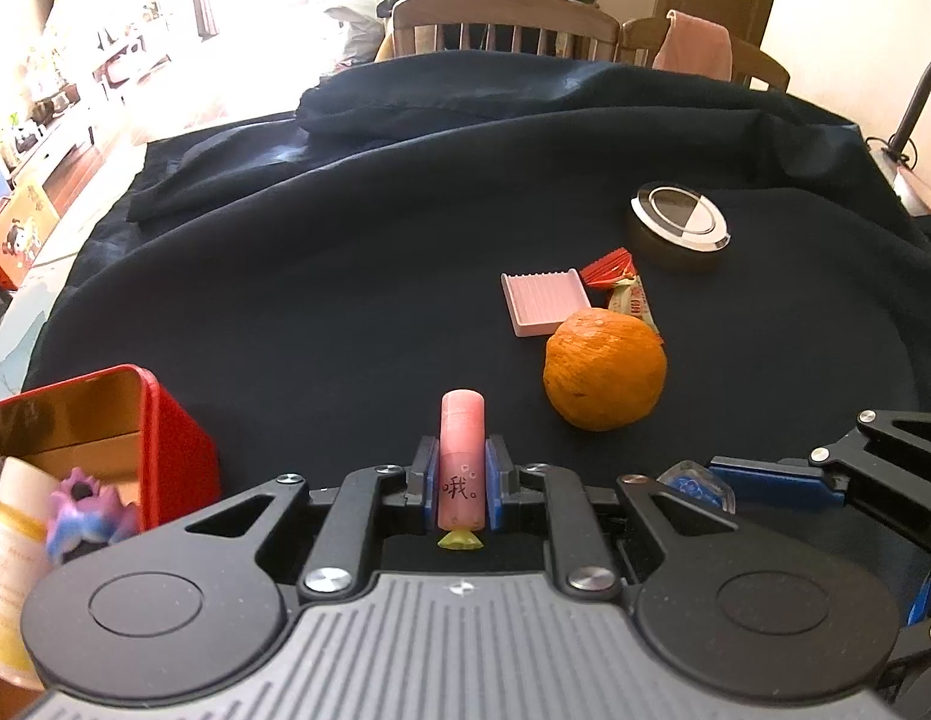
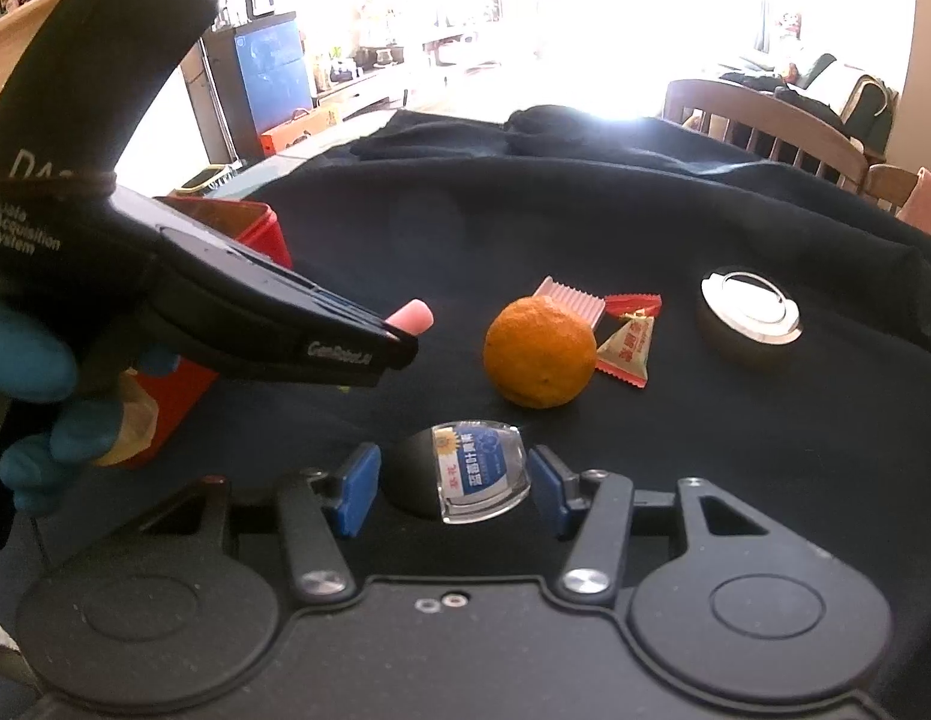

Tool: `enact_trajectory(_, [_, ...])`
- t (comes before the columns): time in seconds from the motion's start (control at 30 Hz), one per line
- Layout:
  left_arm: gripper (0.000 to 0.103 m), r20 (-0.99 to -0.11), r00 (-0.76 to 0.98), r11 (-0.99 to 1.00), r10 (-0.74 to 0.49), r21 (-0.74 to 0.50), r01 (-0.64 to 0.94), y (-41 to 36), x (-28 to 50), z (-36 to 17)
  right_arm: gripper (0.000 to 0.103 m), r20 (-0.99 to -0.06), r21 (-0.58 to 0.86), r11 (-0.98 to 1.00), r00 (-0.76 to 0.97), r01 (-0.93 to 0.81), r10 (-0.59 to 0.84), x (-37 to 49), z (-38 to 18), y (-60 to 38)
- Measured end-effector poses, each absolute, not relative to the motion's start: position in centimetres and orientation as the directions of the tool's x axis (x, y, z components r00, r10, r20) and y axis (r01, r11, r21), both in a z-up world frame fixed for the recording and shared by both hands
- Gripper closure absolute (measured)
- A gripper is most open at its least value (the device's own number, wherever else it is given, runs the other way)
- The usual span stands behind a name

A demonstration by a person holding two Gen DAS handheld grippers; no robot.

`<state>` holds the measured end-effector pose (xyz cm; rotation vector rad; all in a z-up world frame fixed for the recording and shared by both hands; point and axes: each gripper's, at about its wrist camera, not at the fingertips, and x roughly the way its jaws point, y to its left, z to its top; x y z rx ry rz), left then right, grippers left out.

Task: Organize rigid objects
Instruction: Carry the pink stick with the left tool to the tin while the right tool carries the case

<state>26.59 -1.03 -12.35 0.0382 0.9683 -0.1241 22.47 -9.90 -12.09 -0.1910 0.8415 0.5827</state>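
Note:
My left gripper [image 1: 461, 480] is shut on a pink tube [image 1: 461, 462] with a yellow end, held above the dark cloth [image 1: 345, 276]; its pink tip shows in the right wrist view [image 2: 413, 316]. My right gripper [image 2: 453, 489] is open, its blue pads either side of a small clear-and-black bottle [image 2: 465, 477] lying on the cloth, not touching it. An open red tin [image 1: 129, 438] at the left holds a white bottle and a purple toy [image 1: 84, 516]. An orange [image 1: 603, 378], a pink ridged pad [image 1: 544, 300], wrapped sweets [image 1: 621, 285] and a round metal-lidded case [image 1: 680, 225] lie ahead.
Folded dark cloth [image 1: 441, 102] is bunched at the table's far side, with wooden chairs [image 1: 501, 21] behind. A lamp arm [image 1: 915, 96] stands at the right edge. The left gripper's body [image 2: 237, 300] fills the left of the right wrist view.

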Motion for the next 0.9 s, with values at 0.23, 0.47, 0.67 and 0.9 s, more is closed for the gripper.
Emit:
enact_trajectory(0.23, [0.088, -0.815, 0.57, 0.992, -0.104, -0.046, 0.115, -0.5, 24.6, -10.5, 0.05, -0.726, 0.067, 0.832, 0.546, -0.55, 0.419, 20.8, -10.1, -9.9])
enact_trajectory(0.47, [0.088, -0.8, 0.588, 0.991, -0.124, -0.074, 0.107, 0.9, 22.2, -8.5, 0.05, -0.702, 0.064, 0.83, 0.567, -0.554, 0.432, 18.9, -8.0, -9.4])
enact_trajectory(0.67, [0.088, -0.791, 0.597, 0.991, -0.132, -0.088, 0.102, 2.2, 20.5, -7.3, 0.05, -0.686, 0.054, 0.824, 0.579, -0.563, 0.441, 17.3, -6.5, -8.2])
enact_trajectory(0.9, [0.088, -0.778, 0.612, 0.99, -0.14, -0.101, 0.098, 4.4, 18.9, -5.9, 0.05, -0.674, 0.043, 0.816, 0.586, -0.576, 0.449, 16.1, -5.4, -6.0])
